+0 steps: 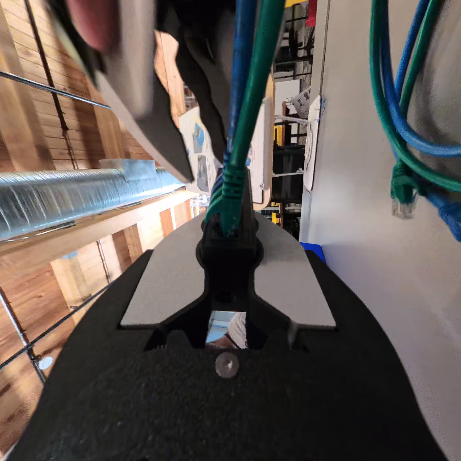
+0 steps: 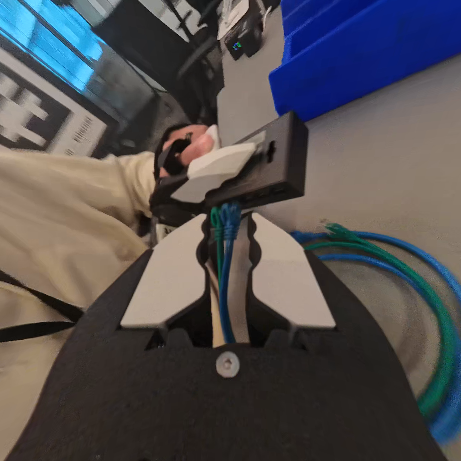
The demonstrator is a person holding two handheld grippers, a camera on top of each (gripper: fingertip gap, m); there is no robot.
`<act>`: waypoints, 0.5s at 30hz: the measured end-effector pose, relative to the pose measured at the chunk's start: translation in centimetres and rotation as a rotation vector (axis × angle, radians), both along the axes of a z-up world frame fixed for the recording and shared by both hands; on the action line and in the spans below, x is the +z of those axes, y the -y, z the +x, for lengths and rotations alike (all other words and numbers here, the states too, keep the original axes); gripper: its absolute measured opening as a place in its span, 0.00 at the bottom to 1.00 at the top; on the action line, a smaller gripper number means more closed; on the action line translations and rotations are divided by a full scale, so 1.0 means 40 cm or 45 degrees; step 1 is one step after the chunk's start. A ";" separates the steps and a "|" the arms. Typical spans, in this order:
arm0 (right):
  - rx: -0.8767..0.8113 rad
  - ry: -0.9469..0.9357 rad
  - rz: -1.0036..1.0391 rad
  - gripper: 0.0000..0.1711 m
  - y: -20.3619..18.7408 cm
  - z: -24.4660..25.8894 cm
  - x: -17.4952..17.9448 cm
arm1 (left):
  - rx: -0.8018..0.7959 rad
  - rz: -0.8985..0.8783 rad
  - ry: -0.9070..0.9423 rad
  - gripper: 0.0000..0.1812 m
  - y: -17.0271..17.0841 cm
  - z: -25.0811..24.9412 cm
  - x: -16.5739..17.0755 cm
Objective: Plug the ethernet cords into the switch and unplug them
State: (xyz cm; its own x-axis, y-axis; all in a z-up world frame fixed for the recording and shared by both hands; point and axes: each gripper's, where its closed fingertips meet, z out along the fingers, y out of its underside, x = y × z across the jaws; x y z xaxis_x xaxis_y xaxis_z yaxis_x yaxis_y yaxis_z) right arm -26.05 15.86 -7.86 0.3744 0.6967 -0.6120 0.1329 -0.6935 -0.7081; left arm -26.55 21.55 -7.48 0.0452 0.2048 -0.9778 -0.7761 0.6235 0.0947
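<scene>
Black rectangular plastic switch [image 2: 282,159] held off grey tabletop [image 2: 374,189], clamped edge-on in left gripper [image 1: 229,254]. Same clamp seen from far side in right wrist view: white/grey fingers [image 2: 219,162] closed over switch body, port face turned toward right gripper.

Two cords seated in ports, side by side: green ethernet cord w/ ribbed boot [image 2: 216,224] and blue ethernet cord w/ ribbed boot [image 2: 230,224]. Both cables run straight back from port face, through gap of right gripper [image 2: 228,239].

Right gripper: jaws apart, nothing pinched. Boots sit just ahead of fingertips; cables pass between fingers w/o visible contact, approx centred.

Key relation: plug long axis lies approx in line w/ right gripper's finger axis, switch directly ahead. Right gripper nearer to plugs; left occupied as holder. Judged step: unplug phase, next plug not yet grasped. Likely req'd: short advance, close on one boot, pull straight back along cable axis. Risk: both boots touching, so both may get caught; latch tab position not discernible.

Loose ends: spare green plug w/ clear tip [image 1: 404,197] beside slack blue/green cable loops [image 2: 411,287] on tabletop. Blue plastic bin [image 2: 361,57] behind switch.
</scene>
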 end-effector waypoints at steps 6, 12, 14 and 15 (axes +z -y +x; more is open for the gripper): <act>0.096 -0.226 -0.463 0.15 -0.010 0.005 -0.019 | 0.009 0.043 -0.020 0.16 -0.026 0.010 0.002; 0.069 -0.332 -0.590 0.11 -0.054 0.016 -0.016 | -0.031 0.100 -0.035 0.16 -0.054 0.058 0.011; 0.043 -0.376 -0.620 0.09 -0.076 0.027 -0.012 | -0.036 0.104 -0.030 0.16 -0.066 0.072 0.015; 0.039 -0.396 -0.627 0.09 -0.085 0.033 -0.011 | -0.040 0.103 -0.028 0.16 -0.074 0.078 0.016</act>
State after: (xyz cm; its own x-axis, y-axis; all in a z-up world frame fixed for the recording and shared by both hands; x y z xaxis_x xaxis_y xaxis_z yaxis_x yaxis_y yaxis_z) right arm -24.71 19.25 -8.28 0.1093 0.3099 -0.9445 -0.0046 -0.9500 -0.3123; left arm -23.42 24.50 -6.85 0.0316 0.2821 -0.9589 -0.7535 0.6370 0.1626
